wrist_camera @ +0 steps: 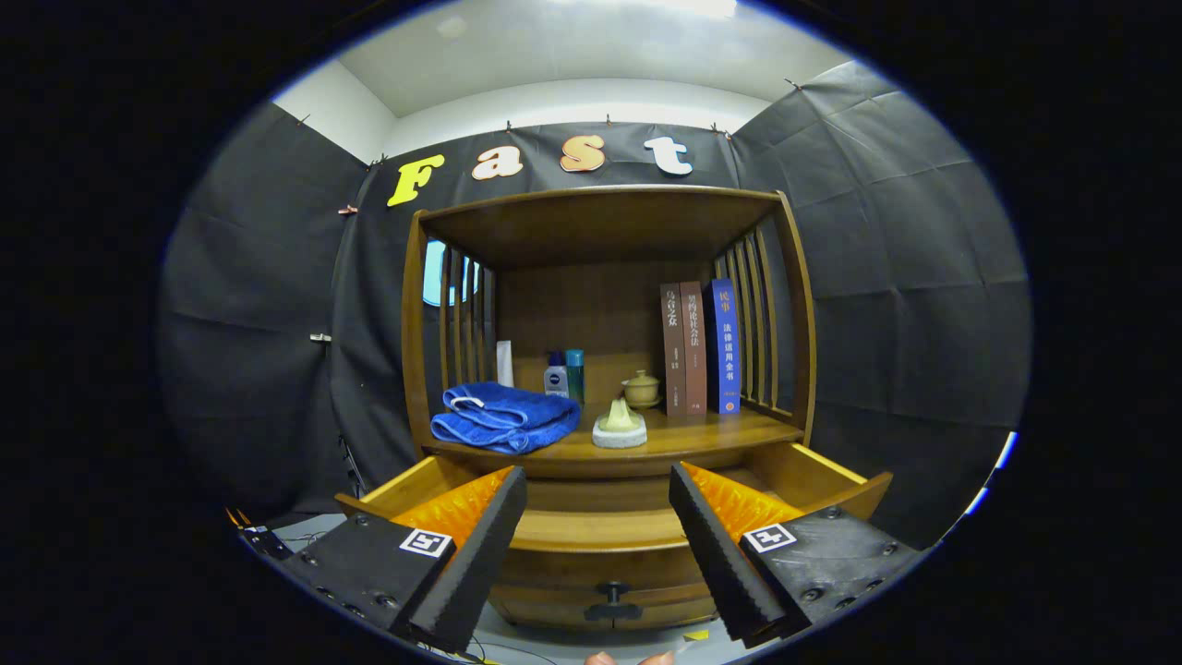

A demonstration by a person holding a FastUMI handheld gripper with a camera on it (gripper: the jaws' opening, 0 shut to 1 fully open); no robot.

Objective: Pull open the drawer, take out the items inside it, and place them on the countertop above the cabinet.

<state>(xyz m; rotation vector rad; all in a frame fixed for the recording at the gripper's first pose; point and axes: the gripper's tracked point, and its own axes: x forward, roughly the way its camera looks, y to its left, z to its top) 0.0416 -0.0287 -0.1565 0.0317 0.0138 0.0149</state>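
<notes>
Tool (598, 499) held level, fingers spread wide and empty, above the pulled-out drawer (600, 531), facing the countertop (702, 434).

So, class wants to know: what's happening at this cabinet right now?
A person is holding the tongs open in front of a wooden cabinet, gripping nothing. The drawer below the countertop is already pulled out, its front just beyond the fingers; its inside is hidden from this angle. On the countertop sit a folded blue towel, two small bottles, a lidded pot, a small pale ornament and three upright books.
</notes>
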